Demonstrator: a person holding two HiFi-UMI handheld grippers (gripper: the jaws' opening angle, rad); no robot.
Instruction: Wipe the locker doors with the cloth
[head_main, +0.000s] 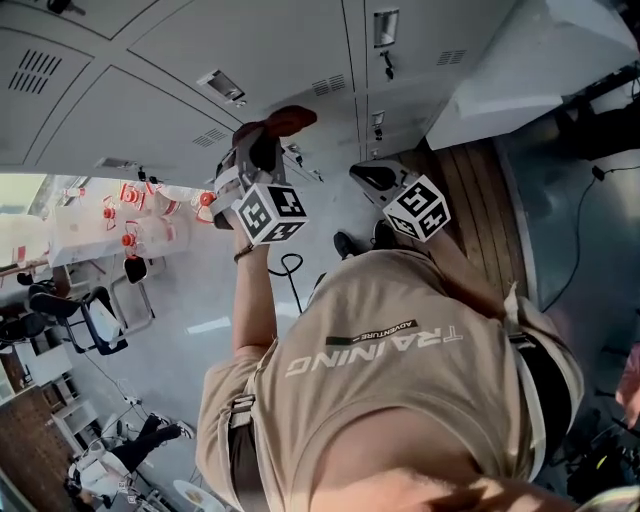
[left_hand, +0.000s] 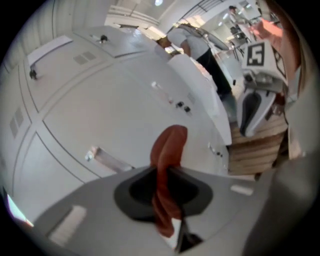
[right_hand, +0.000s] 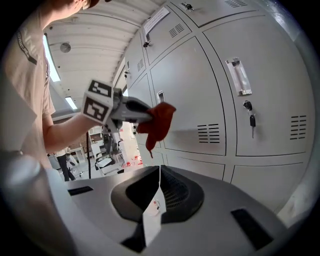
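A red cloth (head_main: 285, 120) is clamped in my left gripper (head_main: 262, 138), whose jaws are shut on it. It is held up close to the grey locker doors (head_main: 230, 45). In the left gripper view the cloth (left_hand: 167, 150) sticks out past the jaws toward a door (left_hand: 100, 110) with a metal handle (left_hand: 107, 159). My right gripper (head_main: 368, 176) hovers lower and to the right, jaws shut with nothing between them. From the right gripper view (right_hand: 159, 170) I see the left gripper (right_hand: 142, 116) and cloth (right_hand: 159, 122) in front of a vented door (right_hand: 200, 90).
A key (right_hand: 251, 120) hangs in a lock below a handle (right_hand: 239, 76). A wooden slatted bench (head_main: 480, 200) and a white box top (head_main: 530, 60) stand by the lockers at right. A black cable (head_main: 290, 270) lies on the floor. Chairs and people are at far left.
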